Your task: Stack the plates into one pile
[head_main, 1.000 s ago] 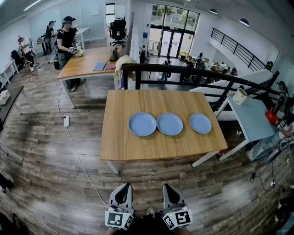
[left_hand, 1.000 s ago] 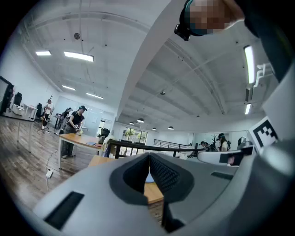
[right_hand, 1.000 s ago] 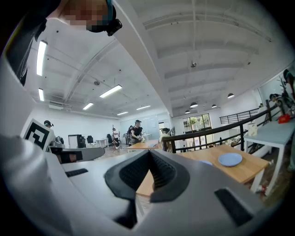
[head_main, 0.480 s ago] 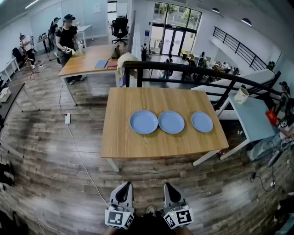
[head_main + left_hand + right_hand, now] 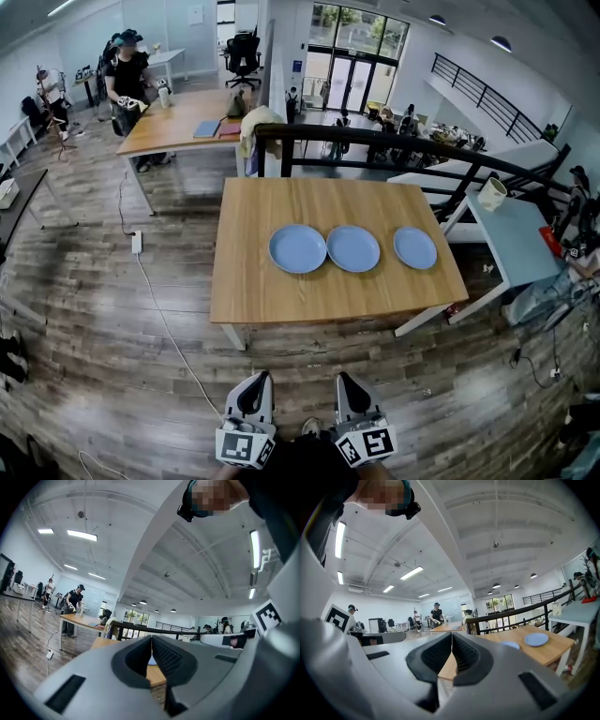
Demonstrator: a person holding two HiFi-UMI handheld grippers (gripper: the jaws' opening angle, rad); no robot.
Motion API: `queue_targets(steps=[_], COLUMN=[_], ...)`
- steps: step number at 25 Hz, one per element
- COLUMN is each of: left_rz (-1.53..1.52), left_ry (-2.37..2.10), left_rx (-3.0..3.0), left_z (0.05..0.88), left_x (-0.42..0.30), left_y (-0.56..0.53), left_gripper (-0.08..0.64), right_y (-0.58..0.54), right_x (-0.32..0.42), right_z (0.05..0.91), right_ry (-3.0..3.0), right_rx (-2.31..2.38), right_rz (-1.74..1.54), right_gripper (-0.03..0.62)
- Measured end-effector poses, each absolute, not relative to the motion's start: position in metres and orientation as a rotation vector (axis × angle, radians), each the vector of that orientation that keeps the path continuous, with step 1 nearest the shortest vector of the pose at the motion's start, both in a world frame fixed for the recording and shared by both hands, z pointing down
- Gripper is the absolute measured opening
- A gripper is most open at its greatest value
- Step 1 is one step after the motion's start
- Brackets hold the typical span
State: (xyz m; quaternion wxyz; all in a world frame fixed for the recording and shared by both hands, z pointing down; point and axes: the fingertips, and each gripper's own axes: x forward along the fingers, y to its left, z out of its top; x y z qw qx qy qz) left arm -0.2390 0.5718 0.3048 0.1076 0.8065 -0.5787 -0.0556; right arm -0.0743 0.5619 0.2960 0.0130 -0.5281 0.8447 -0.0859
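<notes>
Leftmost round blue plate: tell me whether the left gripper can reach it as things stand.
Probably not yet. The left gripper, jaws shut, is held short of the wooden table, with open floor between. The way looks free though: the leftmost round blue plate lies with nothing in front of it.

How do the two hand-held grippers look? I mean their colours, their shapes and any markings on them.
The left gripper and the right gripper both have smooth light-grey bodies that taper toward the jaws. The jaws carry black ribbed pads. Each gripper bears a white cube with black square markers: the left cube and the right cube. No cables are visible.
</notes>
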Motion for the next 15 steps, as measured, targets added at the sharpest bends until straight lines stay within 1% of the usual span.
queue_targets(steps=[15], left_rz=[-0.161], left_ry=[-1.648], left_rx=[2.406], left_z=[0.315], left_x=[-0.312], left_y=[0.562], left_gripper=[0.025], right_y=[0.557], right_x=[-0.142], right_z=[0.304], right_ry=[2.574], right_rx=[-1.741], right_rz=[-0.254], right_gripper=[0.031])
